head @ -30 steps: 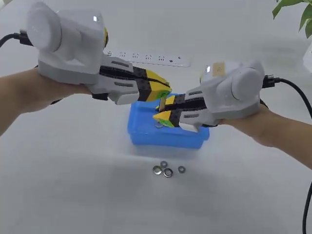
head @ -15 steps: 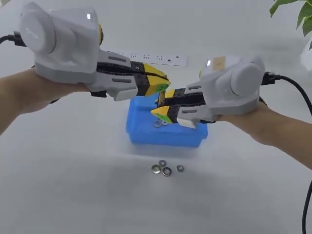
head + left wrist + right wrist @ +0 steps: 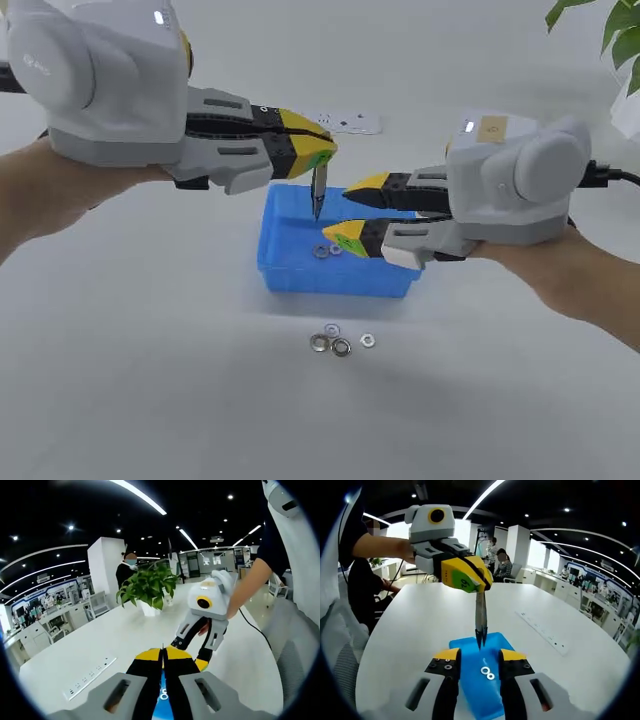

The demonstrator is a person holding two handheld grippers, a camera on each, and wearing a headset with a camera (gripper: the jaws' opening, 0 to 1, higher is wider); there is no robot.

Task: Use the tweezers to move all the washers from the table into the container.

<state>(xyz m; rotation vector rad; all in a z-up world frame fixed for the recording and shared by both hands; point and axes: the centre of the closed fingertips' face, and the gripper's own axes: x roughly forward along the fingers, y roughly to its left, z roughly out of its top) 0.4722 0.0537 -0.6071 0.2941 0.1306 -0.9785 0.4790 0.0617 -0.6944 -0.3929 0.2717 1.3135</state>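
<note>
My left gripper [image 3: 318, 152] is shut on the top of a pair of metal tweezers [image 3: 317, 196]. They hang tips down over the blue container [image 3: 290, 268], clear of it. Two washers [image 3: 327, 250] lie inside the container. Several more washers [image 3: 340, 342] lie on the white table just in front of it. My right gripper [image 3: 342, 215] stands open to the right of the tweezers, apart from them, with nothing between its jaws. In the right gripper view the tweezers [image 3: 480, 615] hang from the left gripper [image 3: 467, 577] above the container [image 3: 470, 680] and its washers [image 3: 487, 672]. The left gripper [image 3: 163, 652] faces the right gripper [image 3: 202, 612].
A white power strip [image 3: 345, 122] lies on the table behind the container. A potted plant [image 3: 600, 25] stands at the far right corner. Cables trail from both grippers. People sit and stand in the background [image 3: 500, 562].
The right gripper has opened, let go of the tweezers and drawn back to the right. The tweezers now hang from the left gripper alone, a little higher.
</note>
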